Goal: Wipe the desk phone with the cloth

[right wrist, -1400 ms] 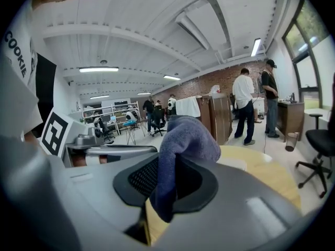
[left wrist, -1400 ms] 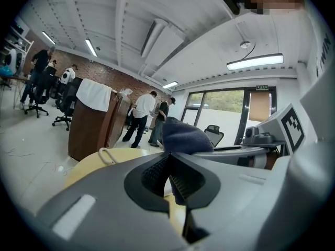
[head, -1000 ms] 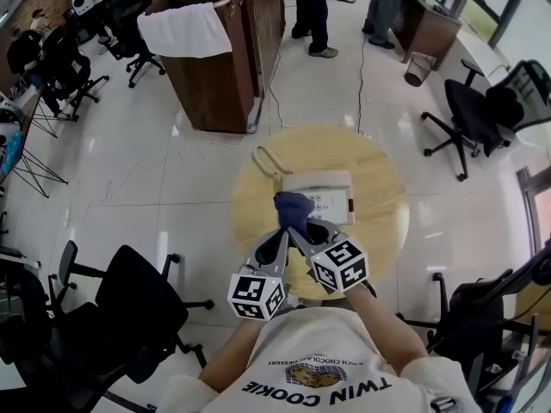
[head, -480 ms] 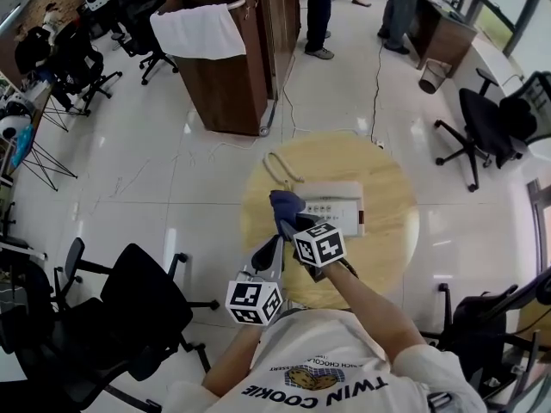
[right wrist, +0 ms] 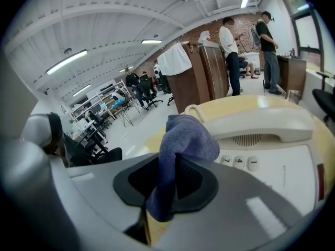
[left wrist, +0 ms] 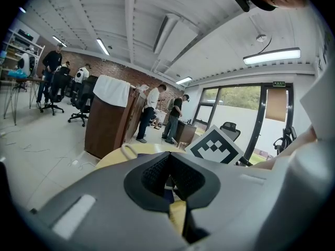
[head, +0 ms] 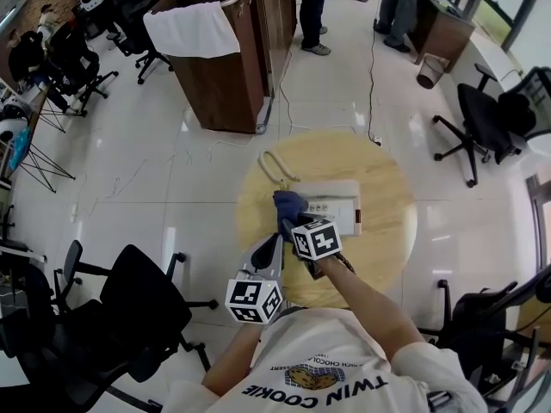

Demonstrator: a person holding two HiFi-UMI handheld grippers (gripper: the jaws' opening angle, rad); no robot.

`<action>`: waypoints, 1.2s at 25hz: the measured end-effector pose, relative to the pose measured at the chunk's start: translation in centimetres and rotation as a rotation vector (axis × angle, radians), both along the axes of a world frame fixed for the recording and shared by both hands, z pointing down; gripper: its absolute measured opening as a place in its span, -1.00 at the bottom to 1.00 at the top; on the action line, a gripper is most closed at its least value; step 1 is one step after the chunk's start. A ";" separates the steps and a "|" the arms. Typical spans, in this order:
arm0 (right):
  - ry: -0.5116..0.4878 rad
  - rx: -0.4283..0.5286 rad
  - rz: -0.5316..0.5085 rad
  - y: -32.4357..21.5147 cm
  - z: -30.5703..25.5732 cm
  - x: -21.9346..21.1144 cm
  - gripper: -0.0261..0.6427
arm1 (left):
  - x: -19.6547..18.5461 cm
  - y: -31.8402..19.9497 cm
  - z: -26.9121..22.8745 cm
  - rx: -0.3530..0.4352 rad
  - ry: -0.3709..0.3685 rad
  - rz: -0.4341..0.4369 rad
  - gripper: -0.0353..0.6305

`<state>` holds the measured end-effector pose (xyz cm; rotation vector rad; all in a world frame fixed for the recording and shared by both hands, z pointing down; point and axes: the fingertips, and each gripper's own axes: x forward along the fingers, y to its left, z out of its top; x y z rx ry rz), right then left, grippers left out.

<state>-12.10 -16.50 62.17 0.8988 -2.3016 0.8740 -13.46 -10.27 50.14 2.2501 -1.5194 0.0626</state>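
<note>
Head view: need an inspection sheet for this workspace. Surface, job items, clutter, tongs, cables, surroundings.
Surface: round wooden table, pale top.
Job's things: desk phone, handset on its cradle; blue cloth bunched by the handset's end.
Clutter: nothing seen.
Grippers: right tongs shut on cloth; left tongs shut, empty, back from the phone.
Cables: phone cord looped on the table; floor cable.
Surroundings: wooden cabinet, office chairs, people standing beyond.
</note>
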 end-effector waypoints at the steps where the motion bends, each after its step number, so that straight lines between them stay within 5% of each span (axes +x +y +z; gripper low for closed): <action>1: 0.004 -0.001 0.007 0.0 0.0 0.4 -0.73 | 0.2 0.0 0.1 0.000 0.002 0.004 -0.92; 30: 0.056 0.071 0.234 -0.9 -3.0 17.7 -0.73 | 7.4 -0.4 -0.1 0.014 0.023 0.103 -0.92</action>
